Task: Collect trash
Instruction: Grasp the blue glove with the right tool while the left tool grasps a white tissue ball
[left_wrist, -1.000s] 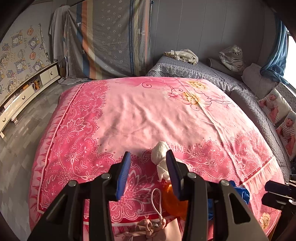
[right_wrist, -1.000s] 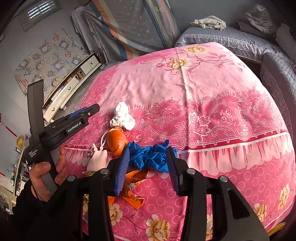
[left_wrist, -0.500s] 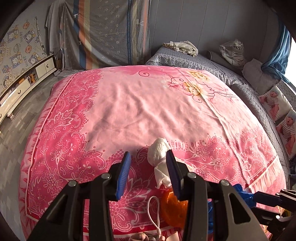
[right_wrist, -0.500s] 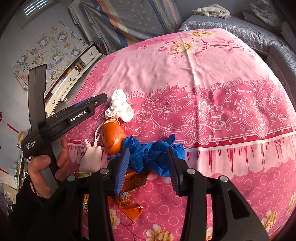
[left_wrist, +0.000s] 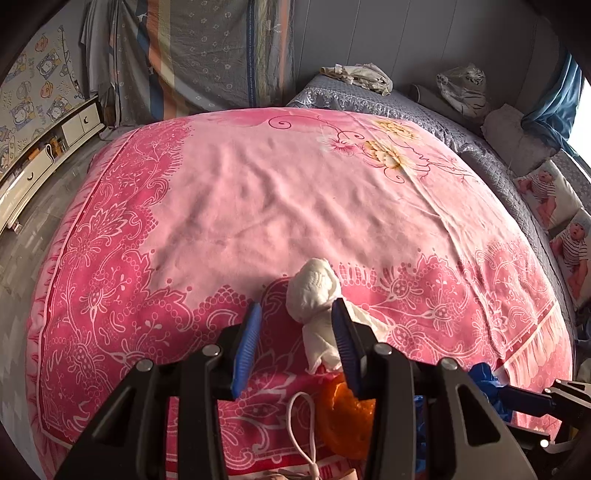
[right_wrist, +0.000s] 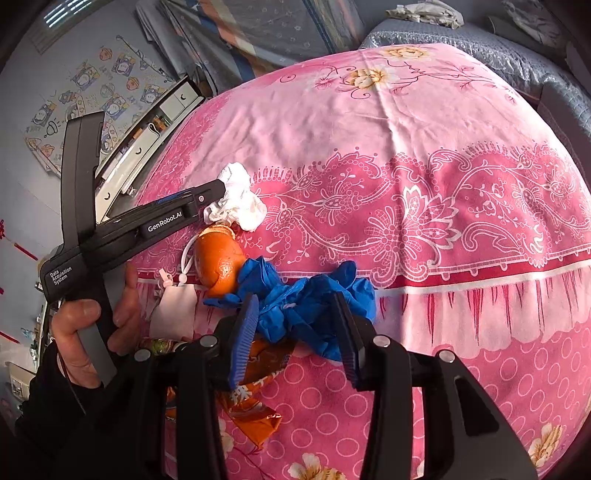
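The trash lay in a cluster near the bed's (left_wrist: 295, 192) front edge. To gather well, each gripper needed to straddle one piece before squeezing. The right gripper (right_wrist: 295, 325), part open and grasping nothing, framed the blue gloves (right_wrist: 314, 302); the left gripper (left_wrist: 295, 332), likewise unclenched, flanked the white tissue wad (left_wrist: 314, 295).

Both wrist views close, angled down; share white tissue (left_wrist: 314, 291).
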